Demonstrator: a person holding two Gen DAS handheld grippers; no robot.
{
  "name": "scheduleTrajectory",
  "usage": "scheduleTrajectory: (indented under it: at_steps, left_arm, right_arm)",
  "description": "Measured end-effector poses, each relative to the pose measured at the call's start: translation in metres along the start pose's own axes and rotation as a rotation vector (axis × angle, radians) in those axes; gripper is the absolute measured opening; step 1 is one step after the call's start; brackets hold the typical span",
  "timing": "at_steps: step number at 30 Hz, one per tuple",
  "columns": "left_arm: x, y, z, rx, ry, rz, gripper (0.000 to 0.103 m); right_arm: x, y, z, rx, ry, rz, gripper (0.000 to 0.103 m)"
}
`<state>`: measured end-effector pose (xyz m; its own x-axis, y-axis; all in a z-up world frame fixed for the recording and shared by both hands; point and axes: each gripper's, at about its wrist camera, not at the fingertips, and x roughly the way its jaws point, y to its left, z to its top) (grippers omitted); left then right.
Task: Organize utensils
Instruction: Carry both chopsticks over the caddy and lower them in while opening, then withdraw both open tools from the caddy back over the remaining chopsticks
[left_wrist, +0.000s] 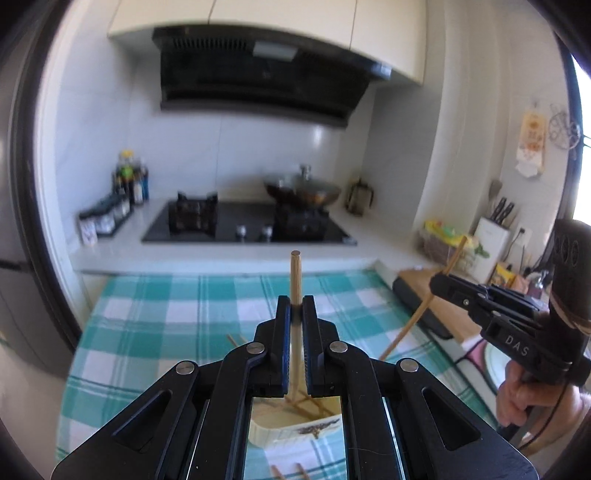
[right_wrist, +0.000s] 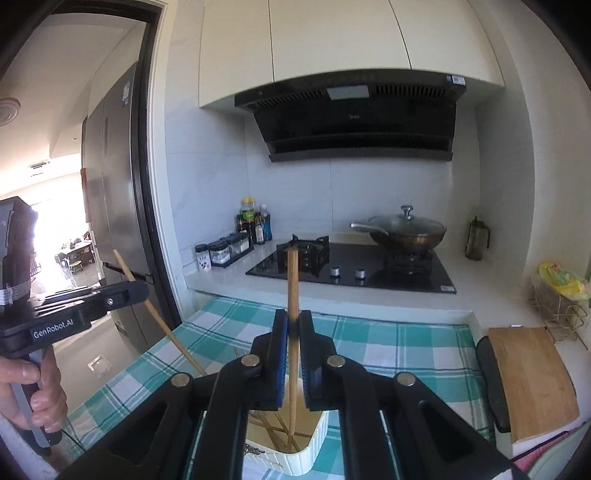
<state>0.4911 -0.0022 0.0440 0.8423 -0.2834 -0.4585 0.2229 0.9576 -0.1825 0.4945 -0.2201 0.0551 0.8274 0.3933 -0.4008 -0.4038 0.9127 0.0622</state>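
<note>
My left gripper is shut on a wooden chopstick that stands upright over a cream ribbed holder with several chopsticks in it. My right gripper is shut on another chopstick, upright above the same holder. Each gripper shows in the other's view: the right one holds its chopstick slanted at the right, the left one holds its chopstick slanted at the left. More chopsticks lie on the cloth.
A green checked cloth covers the table. Behind it are a counter with a black hob, a lidded wok and bottles. A wooden cutting board lies at the right. A fridge stands at the left.
</note>
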Motion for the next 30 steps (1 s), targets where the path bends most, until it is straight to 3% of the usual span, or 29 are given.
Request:
scheduleTrajectory:
  at_steps: [8, 10, 11, 12, 14, 16, 18, 21, 25, 28, 30]
  left_arm:
    - [0.083, 0.024, -0.041, -0.089, 0.241, -0.005, 0.005]
    - [0.091, 0.028, -0.049, -0.104, 0.286, 0.022, 0.021]
    - [0.090, 0.029, -0.052, -0.110, 0.297, 0.029, 0.046]
    - [0.084, 0.031, -0.057, -0.111, 0.292, 0.034, 0.063]
    - [0.064, 0.032, -0.068, -0.078, 0.271, 0.057, 0.073]
    - [0.042, 0.033, -0.090, -0.044, 0.289, 0.071, 0.079]
    - [0.020, 0.037, -0.124, -0.049, 0.322, 0.077, 0.087]
    - [-0.004, 0.039, -0.189, -0.069, 0.382, 0.088, 0.088]
    - [-0.012, 0.034, -0.255, -0.074, 0.424, 0.196, 0.088]
    - [-0.010, 0.032, -0.271, -0.094, 0.423, 0.241, 0.088]
    - [-0.007, 0.033, -0.277, -0.120, 0.421, 0.247, 0.088]
  right_arm:
    - [0.087, -0.021, -0.046, 0.083, 0.265, 0.025, 0.007]
    - [0.101, -0.021, -0.059, 0.091, 0.317, 0.026, 0.008]
    - [0.104, -0.021, -0.064, 0.093, 0.328, 0.018, 0.009]
    - [0.104, -0.021, -0.067, 0.099, 0.331, 0.015, 0.010]
    - [0.094, -0.024, -0.070, 0.124, 0.315, 0.017, 0.020]
    - [0.068, -0.027, -0.073, 0.136, 0.273, 0.014, 0.040]
    - [0.038, -0.028, -0.085, 0.123, 0.245, 0.011, 0.042]
    - [0.005, -0.028, -0.130, 0.090, 0.294, -0.014, 0.042]
    - [-0.033, -0.022, -0.230, 0.061, 0.419, -0.105, 0.042]
    - [-0.050, -0.018, -0.278, 0.111, 0.492, -0.132, 0.042]
    - [-0.062, -0.013, -0.293, 0.144, 0.479, -0.154, 0.042]
